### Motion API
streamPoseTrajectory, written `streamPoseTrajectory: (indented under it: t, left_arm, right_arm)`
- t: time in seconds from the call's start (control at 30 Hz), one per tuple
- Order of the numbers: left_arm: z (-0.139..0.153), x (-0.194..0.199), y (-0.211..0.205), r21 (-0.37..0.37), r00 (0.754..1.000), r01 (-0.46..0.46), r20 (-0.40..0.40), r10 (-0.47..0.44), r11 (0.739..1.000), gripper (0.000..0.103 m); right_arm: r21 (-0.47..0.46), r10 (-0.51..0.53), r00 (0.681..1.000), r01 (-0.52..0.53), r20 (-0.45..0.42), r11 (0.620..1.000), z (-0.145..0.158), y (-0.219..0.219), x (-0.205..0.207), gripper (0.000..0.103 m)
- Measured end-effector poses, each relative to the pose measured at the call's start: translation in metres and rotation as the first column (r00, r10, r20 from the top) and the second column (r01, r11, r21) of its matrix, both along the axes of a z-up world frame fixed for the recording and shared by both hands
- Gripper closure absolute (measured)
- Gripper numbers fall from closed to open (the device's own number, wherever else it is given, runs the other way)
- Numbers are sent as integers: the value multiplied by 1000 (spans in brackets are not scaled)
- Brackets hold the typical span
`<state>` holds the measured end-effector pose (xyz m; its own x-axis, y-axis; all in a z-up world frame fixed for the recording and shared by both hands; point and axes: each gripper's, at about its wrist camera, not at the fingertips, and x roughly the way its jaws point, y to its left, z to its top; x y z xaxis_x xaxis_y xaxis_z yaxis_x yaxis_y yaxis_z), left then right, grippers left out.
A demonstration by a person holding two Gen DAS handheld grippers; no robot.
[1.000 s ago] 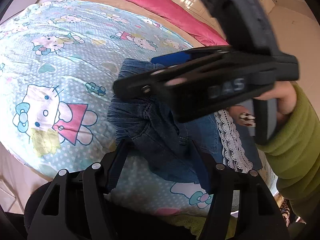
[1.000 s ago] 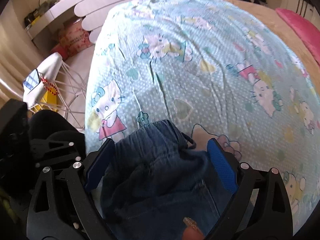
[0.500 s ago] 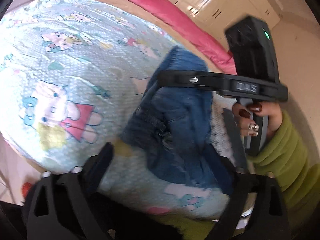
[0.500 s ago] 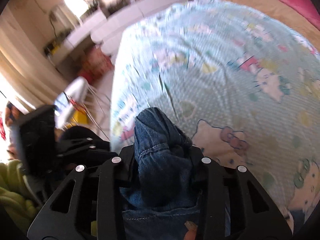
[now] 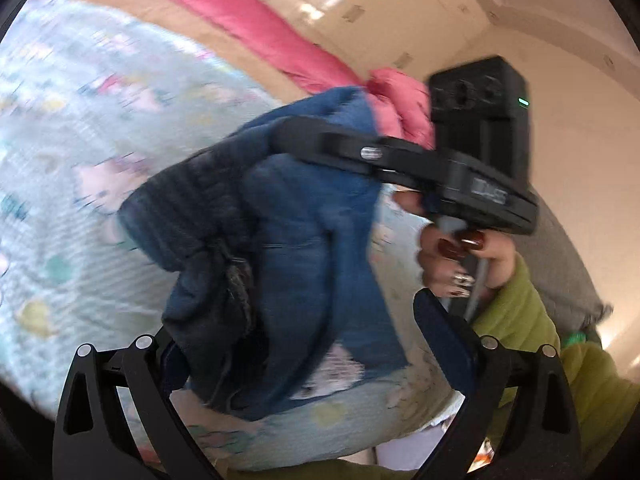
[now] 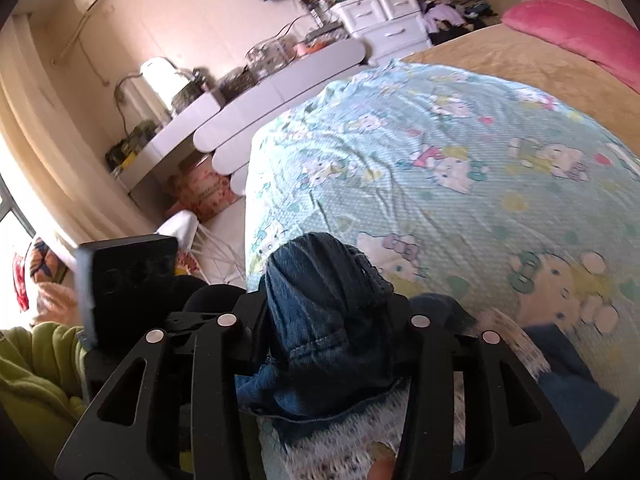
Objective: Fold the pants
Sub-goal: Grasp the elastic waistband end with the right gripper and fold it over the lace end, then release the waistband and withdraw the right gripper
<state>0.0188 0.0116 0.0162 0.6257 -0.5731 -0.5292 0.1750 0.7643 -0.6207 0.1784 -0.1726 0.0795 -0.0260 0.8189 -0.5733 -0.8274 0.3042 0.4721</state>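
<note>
**A:** Left view: my left tool (image 5: 296,344) is spread wide, gripping nothing. The pants (image 5: 280,248) hang bunched from the right tool (image 5: 288,136), above the bed (image 5: 80,160).

**B:** So mid-fold?

**A:** I'd say so. Right view: right tool (image 6: 332,312) clamps the denim (image 6: 320,300), jaws easing open. Next, lay it flat; plenty of sheet (image 6: 460,140) ahead, bed edge (image 6: 250,208) left.

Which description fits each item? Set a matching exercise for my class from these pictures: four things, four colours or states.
Things:
1. pants
2. right gripper
3. left gripper
4. pillow

Descriptions:
A. pink
B. jaws wide, gripping nothing
C. blue denim, bunched
D. clamped on denim

Pairs: 1-C, 2-D, 3-B, 4-A
</note>
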Motion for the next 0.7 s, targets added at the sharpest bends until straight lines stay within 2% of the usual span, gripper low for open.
streamPoseTrajectory:
  t: [0.07, 0.13, 0.17, 0.2, 0.3, 0.37, 0.5, 0.57, 0.6, 0.7]
  left_arm:
    - [5, 1, -18, 26, 999, 48, 18, -48, 999, 7]
    - [5, 5, -36, 49, 994, 101, 25, -103, 994, 7]
    - [3, 7, -46, 60, 989, 145, 20, -146, 988, 7]
    - [-1, 2, -51, 69, 984, 176, 13, -178, 982, 7]
    - [-14, 2, -74, 100, 965, 260, -25, -259, 960, 7]
    - [-24, 4, -80, 108, 959, 283, -63, -278, 953, 6]
    - [-28, 3, -83, 149, 958, 285, -75, -276, 947, 6]
    - [-28, 3, -79, 145, 959, 280, -77, -272, 949, 6]
    - [-29, 3, -81, 143, 960, 278, -77, -269, 950, 6]
    - [-32, -1, -84, 137, 961, 275, -76, -267, 952, 6]
  right_arm:
    - [12, -34, 999, 34, 8, 999, 2, -19, -1, 57]
    - [21, -70, 998, 70, 8, 997, 0, -38, -2, 44]
    - [15, -104, 994, 104, 14, 994, -2, -50, -3, 40]
    - [10, -162, 987, 162, 14, 987, -6, -65, -2, 30]
    - [-19, -276, 961, 276, 10, 961, -18, -96, -3, 28]
    - [-63, -334, 942, 335, 16, 940, -30, -110, -9, 28]
    - [-137, -355, 934, 355, 23, 925, -52, -113, -25, 28]
    - [-224, -388, 918, 396, 78, 891, -63, -115, -27, 28]
    - [-296, -415, 902, 432, 122, 852, -72, -114, -25, 28]
    - [-311, -433, 892, 450, 127, 837, -84, -117, -23, 27]
